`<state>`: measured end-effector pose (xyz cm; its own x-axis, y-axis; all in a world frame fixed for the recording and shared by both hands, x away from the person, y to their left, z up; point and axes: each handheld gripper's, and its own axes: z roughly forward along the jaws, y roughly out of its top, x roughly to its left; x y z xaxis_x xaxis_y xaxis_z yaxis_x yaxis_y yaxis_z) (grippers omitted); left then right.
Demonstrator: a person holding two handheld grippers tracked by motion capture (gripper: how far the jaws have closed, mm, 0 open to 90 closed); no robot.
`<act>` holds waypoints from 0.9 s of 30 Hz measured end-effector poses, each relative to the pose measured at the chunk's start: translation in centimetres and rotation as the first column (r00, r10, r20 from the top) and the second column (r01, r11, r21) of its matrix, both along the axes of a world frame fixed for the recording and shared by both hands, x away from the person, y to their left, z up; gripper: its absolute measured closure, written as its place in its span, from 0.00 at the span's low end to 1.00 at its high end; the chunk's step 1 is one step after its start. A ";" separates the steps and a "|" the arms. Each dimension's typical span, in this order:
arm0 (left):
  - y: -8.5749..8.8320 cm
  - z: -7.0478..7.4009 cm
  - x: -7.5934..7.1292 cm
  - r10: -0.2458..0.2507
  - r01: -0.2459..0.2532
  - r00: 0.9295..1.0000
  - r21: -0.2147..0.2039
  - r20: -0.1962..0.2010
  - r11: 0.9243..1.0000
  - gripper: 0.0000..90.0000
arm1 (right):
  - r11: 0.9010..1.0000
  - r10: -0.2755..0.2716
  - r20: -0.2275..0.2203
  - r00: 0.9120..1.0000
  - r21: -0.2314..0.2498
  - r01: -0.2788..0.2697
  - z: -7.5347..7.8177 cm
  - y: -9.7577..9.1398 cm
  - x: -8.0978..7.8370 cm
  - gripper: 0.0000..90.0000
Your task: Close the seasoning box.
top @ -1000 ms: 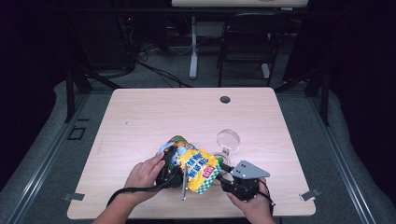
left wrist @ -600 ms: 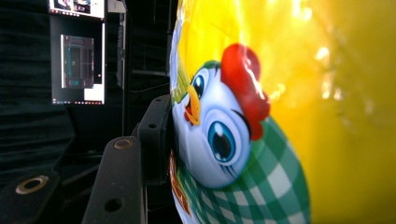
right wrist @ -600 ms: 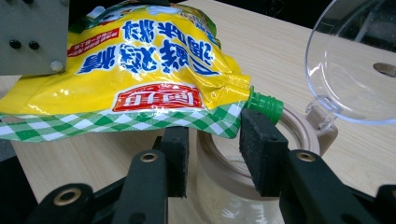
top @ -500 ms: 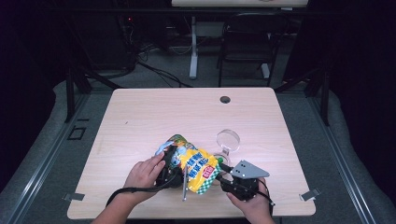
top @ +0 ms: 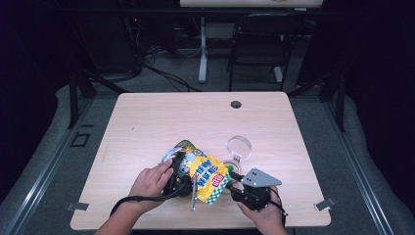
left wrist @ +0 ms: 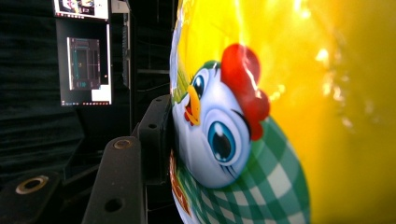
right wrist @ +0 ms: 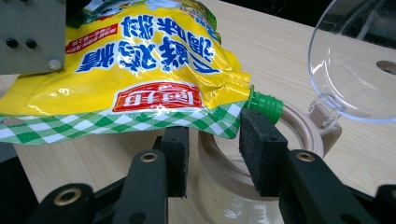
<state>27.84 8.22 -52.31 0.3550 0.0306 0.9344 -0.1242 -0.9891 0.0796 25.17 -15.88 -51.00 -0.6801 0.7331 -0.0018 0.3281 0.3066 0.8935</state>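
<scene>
While the yellow seasoning pouch (top: pixel 208 177) hangs above the near half of the table (top: pixel 147 122), its long axis runs from the left gripper (top: pixel 180 166) down toward the jar (right wrist: pixel 243 186), and the green screw spout (right wrist: pixel 265 105) at its lower corner points over that jar's mouth. The left gripper is clamped on the pouch's upper end; in the left gripper view one black jaw presses flat against the glossy foil beside the printed cartoon chicken (left wrist: pixel 224 135). The right gripper (right wrist: pixel 217 149) stands just beside the jar, jaws apart; whether its pads touch the pouch's checked bottom edge cannot be told. Crinkled foil, green-and-white checks along the seam, blue lettering on yellow. The jar is clear glass with a beige ring at the rim, and its clear round lid (right wrist: pixel 359 70) is flipped back on a hinge, away from the spout. Beyond the jar, bare pale wood runs wide to the far edge, with only a dark cable hole (top: pixel 236 104) there.
</scene>
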 end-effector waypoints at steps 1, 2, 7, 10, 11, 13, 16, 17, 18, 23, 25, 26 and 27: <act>0.0 0.0 0.0 0.000 0.000 1.000 0.001 -0.001 1.000 0.58 | 1.000 0.000 0.000 1.000 0.005 0.000 0.0 0.0 0.0 0.71; 0.0 0.0 0.0 -0.004 0.004 1.000 0.001 0.003 1.000 0.58 | 1.000 0.001 -0.002 1.000 0.003 -0.001 0.0 0.0 0.0 0.71; 0.1 0.2 -0.1 0.006 -0.006 1.000 0.015 -0.007 1.000 0.58 | 1.000 0.002 -0.003 1.000 0.011 -0.002 0.0 0.1 0.0 0.71; 0.1 0.3 0.0 0.005 -0.005 1.000 0.017 -0.006 1.000 0.58 | 1.000 0.003 -0.004 1.000 0.018 -0.003 -0.1 0.2 0.0 0.71; 0.1 0.3 0.0 0.005 -0.005 1.000 0.019 -0.007 1.000 0.58 | 1.000 0.002 -0.004 1.000 0.017 -0.002 -0.1 0.2 0.0 0.71; 0.2 0.3 0.0 0.003 -0.003 1.000 0.023 -0.006 1.000 0.58 | 1.000 0.001 -0.006 1.000 0.015 -0.001 -0.1 0.2 0.0 0.71; 0.2 0.4 0.0 -0.002 0.002 1.000 0.031 -0.005 1.000 0.58 | 1.000 0.002 -0.008 1.000 0.012 -0.002 -0.1 0.3 0.1 0.71; 0.2 0.4 0.0 -0.001 0.001 1.000 0.031 -0.006 1.000 0.58 | 1.000 0.004 -0.010 1.000 0.010 -0.004 -0.1 0.3 0.1 0.71; 0.2 0.4 0.0 -0.001 0.001 1.000 0.032 -0.006 0.999 0.58 | 1.000 0.005 -0.010 1.000 0.012 -0.005 -0.1 0.3 0.1 0.71; 0.3 0.6 0.0 0.000 0.000 1.000 0.042 0.001 0.999 0.58 | 1.000 0.005 -0.011 1.000 0.017 -0.005 -0.1 0.4 0.1 0.71; 0.3 0.6 0.0 0.000 0.000 1.000 0.049 0.006 0.999 0.58 | 1.000 0.006 -0.012 1.000 0.019 -0.005 -0.1 0.4 0.1 0.71; 0.3 0.6 0.0 0.001 -0.001 1.000 0.053 0.002 0.999 0.58 | 1.000 0.007 -0.013 1.000 0.015 -0.007 -0.1 0.4 0.1 0.71; 0.3 0.7 0.0 0.002 -0.002 1.000 0.056 0.004 0.998 0.58 | 1.000 0.007 -0.011 1.000 0.017 -0.007 -0.2 0.4 0.2 0.71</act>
